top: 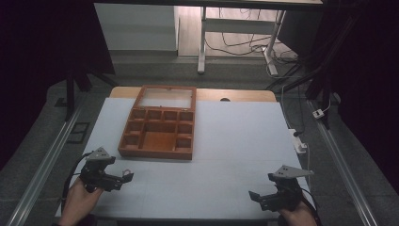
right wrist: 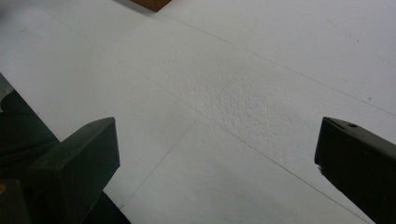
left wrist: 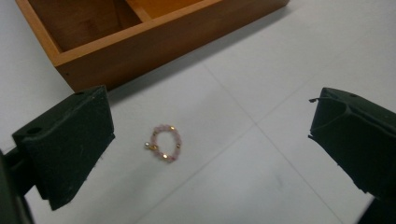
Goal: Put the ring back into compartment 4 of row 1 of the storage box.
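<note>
- pink bead ring with small gold beads lies flat on the white table, between the jaws of the left gripper and touching neither; in the high view it sits just off the jaw tips.
- left gripper, held in the person's left hand at the near left corner of the table, has its jaws spread wide and holds nothing.
- wooden box with many compartments stands beyond the ring, its glass lid laid open away from the person; its near wall lies just past the ring.
- right gripper rests at the near right, well apart from the ring, jaws wide over bare table, holding nothing.
</note>
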{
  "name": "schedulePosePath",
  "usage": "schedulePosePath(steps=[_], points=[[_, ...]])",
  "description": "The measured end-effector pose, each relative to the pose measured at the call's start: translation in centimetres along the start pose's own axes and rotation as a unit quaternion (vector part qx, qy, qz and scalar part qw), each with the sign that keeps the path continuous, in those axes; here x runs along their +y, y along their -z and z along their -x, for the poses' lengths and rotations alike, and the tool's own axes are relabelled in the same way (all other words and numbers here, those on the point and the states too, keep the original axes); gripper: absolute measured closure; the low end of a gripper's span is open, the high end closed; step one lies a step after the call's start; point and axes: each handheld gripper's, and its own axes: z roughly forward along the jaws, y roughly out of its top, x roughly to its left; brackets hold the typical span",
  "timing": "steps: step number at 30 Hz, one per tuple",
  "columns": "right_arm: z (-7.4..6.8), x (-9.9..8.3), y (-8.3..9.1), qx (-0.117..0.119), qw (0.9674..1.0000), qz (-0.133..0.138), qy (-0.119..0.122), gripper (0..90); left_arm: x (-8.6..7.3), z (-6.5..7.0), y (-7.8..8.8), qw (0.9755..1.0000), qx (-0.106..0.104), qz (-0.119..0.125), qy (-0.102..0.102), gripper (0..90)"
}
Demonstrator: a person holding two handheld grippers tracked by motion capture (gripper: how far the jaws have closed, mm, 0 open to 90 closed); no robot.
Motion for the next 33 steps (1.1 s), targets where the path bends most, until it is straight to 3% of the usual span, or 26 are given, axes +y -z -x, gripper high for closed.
schedulePosePath(steps=[7, 13, 19, 22, 25, 28, 33], points=[[-0.1, 0.0, -0.1, -0.001, 1.0, -0.001, 0.004, 0.0, 0.8, -1.2, -1.3, 0.9998, 0.015, -0.003, 0.016, 0.0], [-0.1, 0.0, -0.1, -0.001, 1.0, -0.004, 0.006, 0.0, 1.3, -2.3, -2.2, 0.9987, 0.034, -0.026, 0.027, 0.0], [-0.2, 0.0, -0.1, -0.001, 1.0, -0.004, 0.007, 0.0, 1.0, -3.2, -2.4, 0.9979, 0.019, -0.04, 0.047, 0.8], [-0.2, 0.0, -0.1, -0.001, 0.9999, -0.005, 0.009, 0.0, 1.0, -3.0, -2.6, 0.998, 0.002, -0.05, 0.039, 0.6], [-0.2, 0.0, -0.1, -0.001, 0.9999, -0.005, 0.01, 0.0, 1.0, -2.5, -2.9, 0.9974, -0.017, -0.068, 0.014, 0.0], [-0.2, 0.0, -0.1, -0.001, 0.9999, -0.005, 0.012, 0.0, 0.9, -1.8, -3.4, 0.9951, -0.033, -0.093, -0.008, 0.0], [-0.2, 0.0, -0.1, 0.0, 0.9999, -0.004, 0.013, 0.0, 0.7, -0.8, -4.1, 0.989, -0.052, -0.13, -0.047, 0.0]])
